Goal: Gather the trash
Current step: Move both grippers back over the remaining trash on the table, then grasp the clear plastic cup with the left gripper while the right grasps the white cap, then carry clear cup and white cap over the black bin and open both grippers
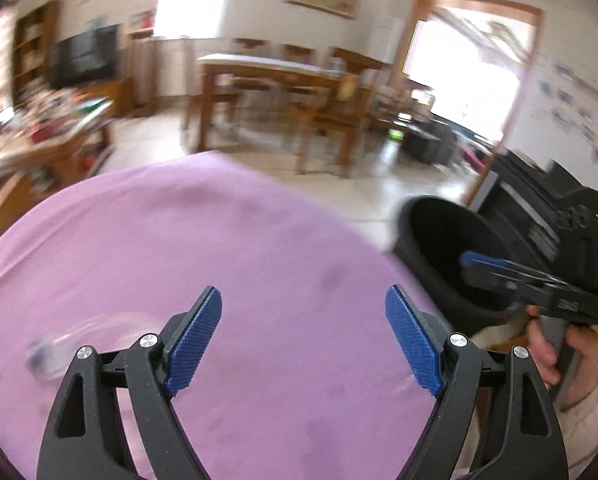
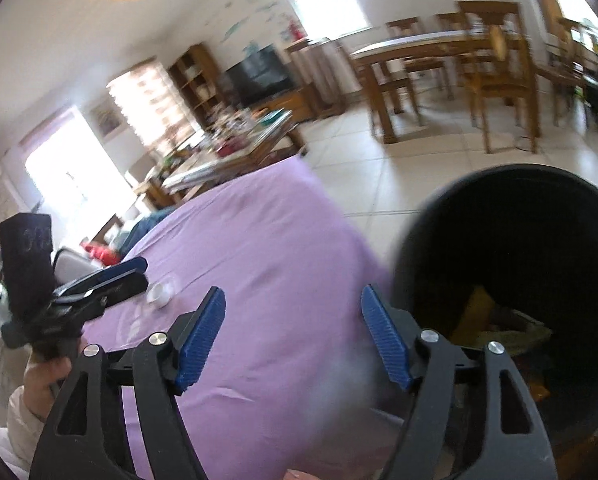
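Observation:
My left gripper (image 1: 304, 334) stands open over the purple tablecloth (image 1: 219, 248), with nothing between its blue pads. A blurred clear plastic piece (image 1: 57, 346) lies on the cloth just left of it, and shows as a small clear item (image 2: 161, 292) in the right wrist view. My right gripper (image 2: 293, 334) is open beside the black bin (image 2: 511, 248), which holds yellow and mixed trash (image 2: 483, 320). A pale grey blur (image 2: 339, 384) sits low between its fingers; I cannot tell what it is. The right gripper (image 1: 473, 262) reaches over the bin (image 1: 435, 240).
The bin stands off the table's right edge on a tiled floor (image 2: 379, 168). A black machine (image 1: 555, 216) sits behind it. A wooden dining table with chairs (image 1: 283, 76), a cluttered low table (image 1: 47, 132) and a TV (image 1: 85, 56) lie farther back.

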Available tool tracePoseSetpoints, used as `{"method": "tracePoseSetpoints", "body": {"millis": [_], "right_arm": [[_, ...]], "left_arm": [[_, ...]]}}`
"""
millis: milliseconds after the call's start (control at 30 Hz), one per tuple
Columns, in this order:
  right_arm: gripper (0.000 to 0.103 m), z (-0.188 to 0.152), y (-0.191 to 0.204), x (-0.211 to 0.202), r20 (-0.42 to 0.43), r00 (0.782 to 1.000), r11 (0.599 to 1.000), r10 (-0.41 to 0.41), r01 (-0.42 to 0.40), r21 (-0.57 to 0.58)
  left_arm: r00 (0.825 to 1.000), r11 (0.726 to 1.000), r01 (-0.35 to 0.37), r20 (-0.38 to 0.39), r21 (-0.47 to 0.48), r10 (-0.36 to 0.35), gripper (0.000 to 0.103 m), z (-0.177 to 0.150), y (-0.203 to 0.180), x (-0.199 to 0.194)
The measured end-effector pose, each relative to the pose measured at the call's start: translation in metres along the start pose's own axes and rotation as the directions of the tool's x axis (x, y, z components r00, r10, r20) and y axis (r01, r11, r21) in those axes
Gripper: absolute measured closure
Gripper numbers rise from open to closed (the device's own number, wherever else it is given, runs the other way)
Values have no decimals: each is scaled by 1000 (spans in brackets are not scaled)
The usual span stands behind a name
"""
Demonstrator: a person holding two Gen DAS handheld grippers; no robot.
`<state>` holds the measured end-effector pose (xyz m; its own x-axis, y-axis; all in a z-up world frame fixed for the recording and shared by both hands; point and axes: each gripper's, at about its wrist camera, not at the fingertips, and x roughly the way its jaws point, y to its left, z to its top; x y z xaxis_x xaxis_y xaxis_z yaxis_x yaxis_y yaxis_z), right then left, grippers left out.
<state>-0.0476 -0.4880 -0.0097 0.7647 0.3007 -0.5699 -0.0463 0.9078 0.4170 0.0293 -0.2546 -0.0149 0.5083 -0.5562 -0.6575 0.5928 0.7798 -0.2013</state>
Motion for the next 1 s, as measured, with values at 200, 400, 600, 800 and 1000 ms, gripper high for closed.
{"method": "tracePoseSetpoints", "body": {"millis": [200, 400, 600, 800, 1000], "right_arm": [[32, -6, 67, 49, -95, 994, 992, 56, -66, -106], [32, -14, 134, 103, -186, 981, 972, 59, -99, -212], [33, -20, 171, 142, -249, 969, 955, 9, -82, -286], [52, -20, 185, 162, -274, 961, 935, -44, -57, -349], [67, -24, 193, 169, -277, 958, 911, -76, -47, -410]], "left_arm": [[982, 981, -177, -86, -79, 170, 20, -20, 105, -25], [947, 963, -263, -204, -60, 246, 20, -29, 163, -15], [935, 959, -283, -219, 7, 278, 41, -27, 169, 1], [943, 963, -270, -204, -10, 263, 48, -21, 171, 0], [950, 968, -250, -192, -3, 245, 49, -24, 164, -4]]}}
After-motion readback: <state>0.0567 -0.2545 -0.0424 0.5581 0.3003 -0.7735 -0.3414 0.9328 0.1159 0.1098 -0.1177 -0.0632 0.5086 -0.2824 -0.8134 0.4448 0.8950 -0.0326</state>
